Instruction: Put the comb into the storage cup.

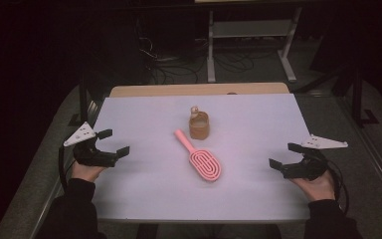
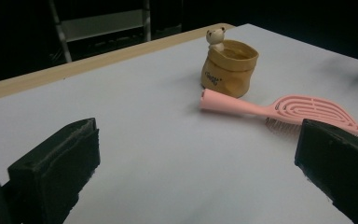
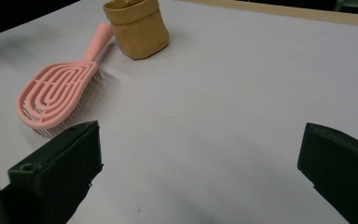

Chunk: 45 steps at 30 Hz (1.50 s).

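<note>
On the table (image 1: 144,194), one pink hairbrush (image 1: 202,161) and one brown pouch (image 1: 199,125) lie centred, well apart between two spread claws: left claw (image 1: 113,142), right claw (image 1: 283,155).

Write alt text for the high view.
A pink hairbrush lies bristles down in the middle of a white table, its handle pointing at a small tan pouch just behind it. The left gripper and right gripper, each hand-held, rest open at opposite table edges.
</note>
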Each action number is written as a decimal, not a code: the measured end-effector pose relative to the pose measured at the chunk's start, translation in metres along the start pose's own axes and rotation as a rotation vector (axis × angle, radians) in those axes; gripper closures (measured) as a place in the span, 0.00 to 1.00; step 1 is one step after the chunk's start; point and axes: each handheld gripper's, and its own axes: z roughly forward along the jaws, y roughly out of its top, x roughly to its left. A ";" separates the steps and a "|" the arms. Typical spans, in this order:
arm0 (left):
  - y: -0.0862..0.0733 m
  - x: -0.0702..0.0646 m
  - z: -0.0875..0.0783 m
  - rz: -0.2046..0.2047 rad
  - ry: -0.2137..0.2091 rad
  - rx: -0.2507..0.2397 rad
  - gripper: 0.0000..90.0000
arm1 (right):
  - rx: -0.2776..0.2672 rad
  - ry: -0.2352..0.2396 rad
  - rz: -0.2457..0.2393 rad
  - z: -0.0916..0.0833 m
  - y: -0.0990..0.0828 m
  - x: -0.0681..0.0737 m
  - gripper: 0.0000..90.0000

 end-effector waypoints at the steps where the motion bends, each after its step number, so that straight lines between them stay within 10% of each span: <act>1: 0.002 0.000 0.001 0.007 -0.003 0.005 0.00 | 0.003 0.000 0.001 0.000 0.000 0.000 0.00; 45: 0.054 -0.010 0.051 0.080 -0.103 0.102 0.00 | 0.006 0.002 -0.011 0.002 0.001 0.003 0.00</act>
